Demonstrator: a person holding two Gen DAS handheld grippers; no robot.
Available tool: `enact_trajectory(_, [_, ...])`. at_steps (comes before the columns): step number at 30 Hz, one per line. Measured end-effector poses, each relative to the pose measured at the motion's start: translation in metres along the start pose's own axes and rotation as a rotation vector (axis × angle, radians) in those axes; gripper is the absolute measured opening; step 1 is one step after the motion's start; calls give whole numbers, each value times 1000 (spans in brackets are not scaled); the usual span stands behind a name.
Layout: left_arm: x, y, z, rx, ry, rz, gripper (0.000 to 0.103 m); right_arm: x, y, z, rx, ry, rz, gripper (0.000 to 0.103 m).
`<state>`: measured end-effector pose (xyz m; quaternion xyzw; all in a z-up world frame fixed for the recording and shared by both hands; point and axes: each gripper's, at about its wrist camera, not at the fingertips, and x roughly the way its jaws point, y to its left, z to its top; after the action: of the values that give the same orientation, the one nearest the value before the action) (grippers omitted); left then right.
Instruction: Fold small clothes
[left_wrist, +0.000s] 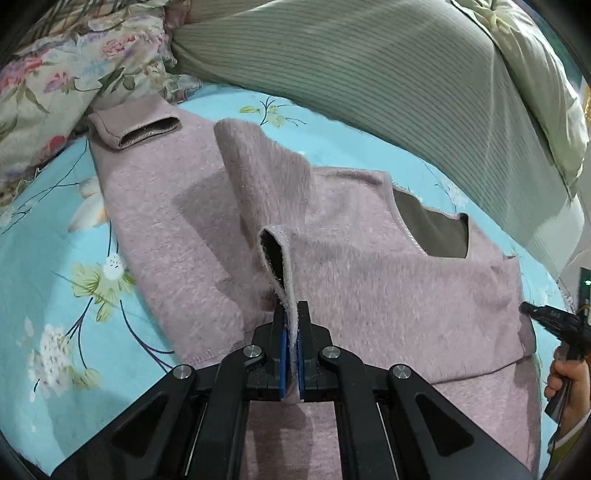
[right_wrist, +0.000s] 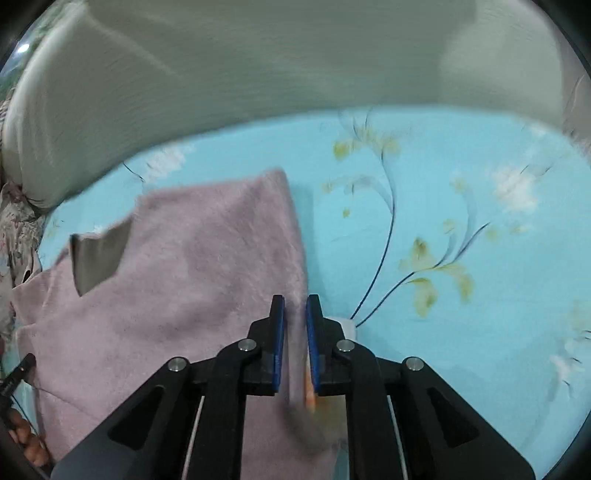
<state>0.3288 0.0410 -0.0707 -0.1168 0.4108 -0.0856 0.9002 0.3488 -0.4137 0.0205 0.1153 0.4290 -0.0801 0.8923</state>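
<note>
A fuzzy pink sweater (left_wrist: 369, 280) lies flat on a light blue floral bedsheet (left_wrist: 55, 258), its neck opening (left_wrist: 432, 229) at the far right. My left gripper (left_wrist: 291, 308) is shut on the cuff (left_wrist: 273, 254) of one sleeve, which is lifted and drawn across the body. The other sleeve's cuff (left_wrist: 147, 134) rests at the far left. In the right wrist view, which is blurred, my right gripper (right_wrist: 294, 301) stands at the sweater's (right_wrist: 203, 258) right side edge. Its jaws are narrow and pink fabric fills the gap from pad to pad. That gripper's tip (left_wrist: 526, 308) also shows at the sweater's right edge.
A grey-green ribbed cushion (left_wrist: 369, 74) runs along the far side of the bed, also seen as the cushion (right_wrist: 221, 74) in the right view. A floral quilt (left_wrist: 55, 74) is bunched at the far left. Bare sheet (right_wrist: 443, 184) stretches right of the sweater. A hand (left_wrist: 569, 380) holds the right gripper.
</note>
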Motion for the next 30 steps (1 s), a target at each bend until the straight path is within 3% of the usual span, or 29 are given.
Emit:
enact_trajectory(2, [-1,2,0,-1,4,-7,4,-8,17,-11,-35,9,128,15])
enact_trajectory(4, [-2,3,-1,-1,12,-15,4,9,34,-26,-66,135,233,19])
enact_trajectory(5, [-3,4,-2,3,13,-14,4,20,37,-33,-73,178,224,19])
enact_trajectory(7, [-7,6,-3,11,13,-4,5,34,28,-44,-83,210,96,18])
enact_trajectory(10, [-20,23,4,15,-13,43,10,24,7,-46,39,204,161,19])
enact_trajectory(12, [-25,38,15,7,-32,102,27,1,12,-49,40,173,225,19])
enact_trajectory(14, [-25,56,32,-17,-51,173,51,-17,21,-54,26,154,297,32])
enact_trajectory(16, [-22,75,55,-43,-83,245,62,-32,33,-64,9,158,367,42])
enact_trajectory(18, [-12,84,76,-44,-92,298,73,-37,45,-73,3,179,407,42])
enact_trajectory(20, [1,89,96,-19,-99,346,73,-36,54,-80,16,209,439,42])
enact_trajectory(24, [46,90,132,135,-62,515,74,-33,69,-88,22,245,444,43])
enact_trajectory(28, [87,94,149,240,-29,629,75,-28,82,-89,23,255,444,42])
enact_trajectory(30, [103,101,155,270,-13,645,63,-29,86,-87,10,253,443,42])
